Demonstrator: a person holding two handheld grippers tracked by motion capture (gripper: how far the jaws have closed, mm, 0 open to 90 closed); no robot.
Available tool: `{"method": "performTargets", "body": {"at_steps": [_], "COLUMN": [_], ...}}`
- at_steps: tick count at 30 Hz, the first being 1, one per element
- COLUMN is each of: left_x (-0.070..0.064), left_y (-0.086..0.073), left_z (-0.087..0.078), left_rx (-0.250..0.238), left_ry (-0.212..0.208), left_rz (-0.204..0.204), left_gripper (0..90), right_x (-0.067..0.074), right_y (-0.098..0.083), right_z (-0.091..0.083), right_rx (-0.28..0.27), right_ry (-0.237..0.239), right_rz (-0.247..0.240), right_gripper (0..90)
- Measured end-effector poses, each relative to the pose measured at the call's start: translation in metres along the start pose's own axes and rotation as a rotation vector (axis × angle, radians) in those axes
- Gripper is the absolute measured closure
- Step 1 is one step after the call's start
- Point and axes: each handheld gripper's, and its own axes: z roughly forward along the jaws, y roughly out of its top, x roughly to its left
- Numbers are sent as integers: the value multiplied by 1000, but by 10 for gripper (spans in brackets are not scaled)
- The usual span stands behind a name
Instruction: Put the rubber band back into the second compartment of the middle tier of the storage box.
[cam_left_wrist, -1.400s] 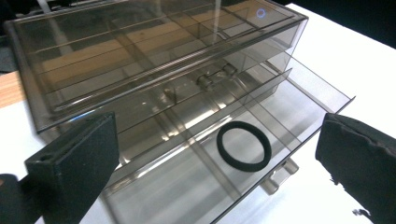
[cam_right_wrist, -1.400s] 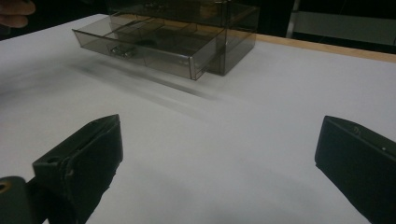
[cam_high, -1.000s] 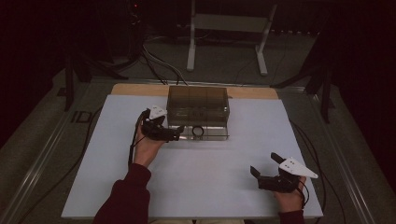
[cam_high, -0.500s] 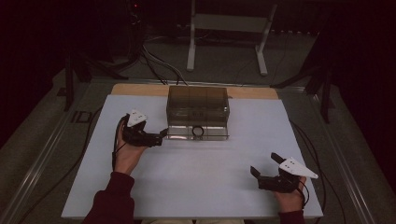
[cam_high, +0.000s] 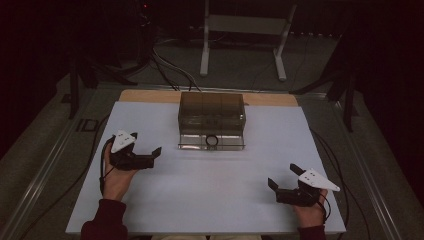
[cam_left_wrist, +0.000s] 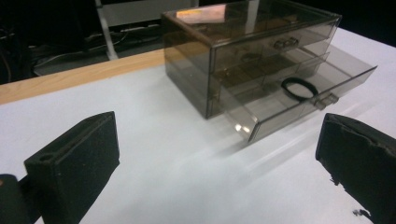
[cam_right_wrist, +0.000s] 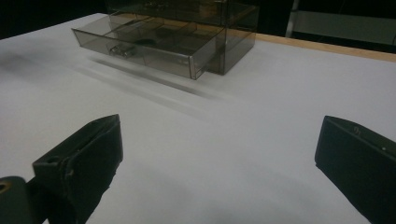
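Nearest the person, the right gripper (cam_high: 282, 181) is held low over the white counter (cam_high: 210, 200) at the near right corner, its jaws spread wide and empty. A little farther in, at the left, the left gripper (cam_high: 153, 156) is held just off the counter with its jaws likewise wide apart and nothing between them; it is pointed toward the drawer box and is near it but clearly apart.

Beyond both, at mid-counter toward the far edge, the smoky clear drawer box (cam_high: 212, 112) is seen, with its bottom drawer (cam_left_wrist: 299, 100) pulled out toward the person. A black ring (cam_left_wrist: 299, 88), perhaps a hair tie, is lying inside that drawer near its front.

With the ring in the drawer and both grippers empty, the step in hand is judged to be the closing of the drawer. For that, the front of the drawer would need to be met squarely at its small handle (cam_left_wrist: 325, 99) and pushed straight in, the box being kept from sliding.

No brand, label or legible writing is found on the box or grippers.
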Motion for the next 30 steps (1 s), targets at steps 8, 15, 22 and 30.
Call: {"method": "performTargets", "body": {"at_steps": [8,15,22,30], "left_x": [5,6,4,3], "left_y": [-23,-39,-48,-56], "left_z": [-14,-19,-25,-31], "left_rx": [10,19,22,7], "left_ry": [27,35,48,58], "left_rz": [-12,-29,-31,-38], "left_gripper": [3,3,3,3], "right_x": [0,1,1,2], "right_y": [-1,-1,-1,0], "right_z": [1,2,2,3], "right_rx": [7,11,12,21], "right_ry": [0,1,2,4], "right_rz": [0,1,-2,-7], "right_gripper": [15,15,15,15]}}
